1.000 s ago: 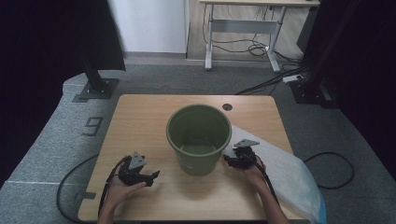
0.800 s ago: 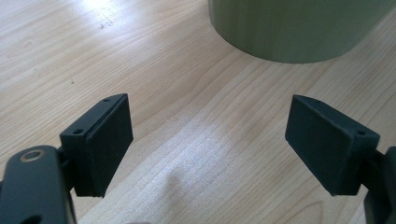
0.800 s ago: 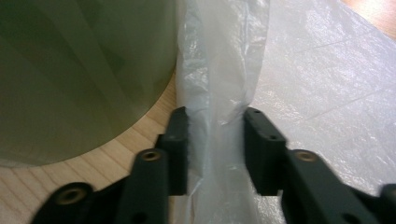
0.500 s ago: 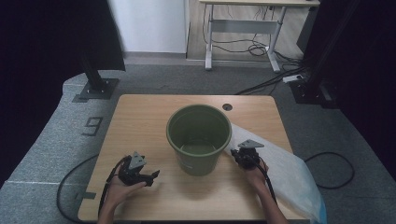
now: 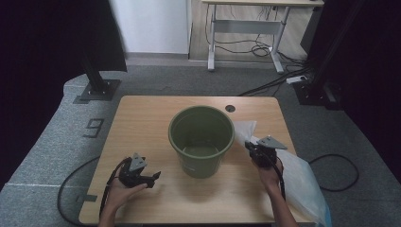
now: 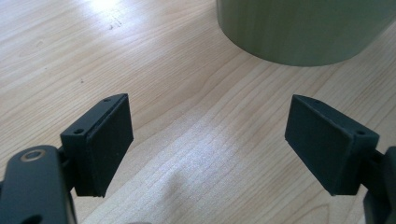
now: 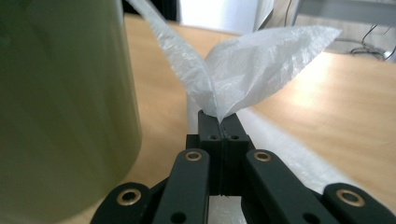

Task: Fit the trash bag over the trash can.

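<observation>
My right gripper [image 7: 219, 122] is clamped on the thin white plastic bag [image 7: 247, 65], beside the round green plastic bucket [image 5: 201, 139]; the bag probably trails off the table [image 5: 142, 118]. My left gripper [image 6: 208, 140] is apart.

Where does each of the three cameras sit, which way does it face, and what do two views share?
High view: above the person's side, facing forward and down on the table; both forearms, left claw, right claw.
Left gripper view: rides the left claw, facing along open jaws over wood toward the green bucket.
Right gripper view: rides the right claw, jaws shut on the white plastic bag.
Shared: bucket and tabletop appear in all three views.
</observation>
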{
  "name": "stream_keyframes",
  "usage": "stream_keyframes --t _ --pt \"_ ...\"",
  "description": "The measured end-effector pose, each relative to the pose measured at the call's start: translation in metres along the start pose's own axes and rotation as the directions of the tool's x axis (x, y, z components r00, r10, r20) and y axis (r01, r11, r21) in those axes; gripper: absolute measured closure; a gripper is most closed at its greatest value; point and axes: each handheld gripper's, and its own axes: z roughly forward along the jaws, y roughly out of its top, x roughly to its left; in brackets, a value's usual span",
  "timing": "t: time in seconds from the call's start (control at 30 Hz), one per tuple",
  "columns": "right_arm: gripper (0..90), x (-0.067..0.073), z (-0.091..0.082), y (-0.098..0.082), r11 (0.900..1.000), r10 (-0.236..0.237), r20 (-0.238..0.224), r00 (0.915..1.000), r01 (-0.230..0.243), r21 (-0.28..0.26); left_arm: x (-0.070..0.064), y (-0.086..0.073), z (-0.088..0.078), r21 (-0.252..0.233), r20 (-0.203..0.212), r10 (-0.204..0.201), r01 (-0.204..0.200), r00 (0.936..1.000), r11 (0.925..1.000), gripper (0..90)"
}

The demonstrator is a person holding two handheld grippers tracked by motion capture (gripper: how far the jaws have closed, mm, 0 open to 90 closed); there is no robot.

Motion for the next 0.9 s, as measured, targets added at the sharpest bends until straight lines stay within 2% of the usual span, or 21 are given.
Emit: stream_keyframes --t 0.17,0.37,0.57,0.73,0.9 --pt "88.7 -0.005 -0.018 0.019 0.996 0.034 0.008 0.9994 -0.034 -0.078 -0.001 0.0 0.001 0.002 0.004 0.003 -0.003 1.0 1.0 15.2" --pt "88.7 -0.007 -0.031 0.04 0.993 0.036 0.024 0.9991 -0.033 -0.11 -0.001 0.0 -0.001 -0.01 0.01 -0.004 0.004 0.9999 0.9999 15.2" --pt "88.8 -0.014 -0.052 0.069 0.985 0.053 0.054 0.9971 -0.044 -0.164 -0.001 0.0 0.0 -0.013 0.011 -0.005 0.005 0.9999 0.9999 15.2" --pt "88.8 -0.019 -0.074 0.097 0.971 0.059 0.084 0.9947 -0.038 -0.236 -0.001 0.0 -0.001 -0.014 0.009 -0.008 0.008 0.9999 0.9999 15.3" --pt "88.9 -0.014 -0.091 0.118 0.958 0.027 0.089 0.9956 0.0 -0.287 0.0 0.0 0.0 -0.01 0.008 -0.008 0.008 0.9999 0.9999 15.2"
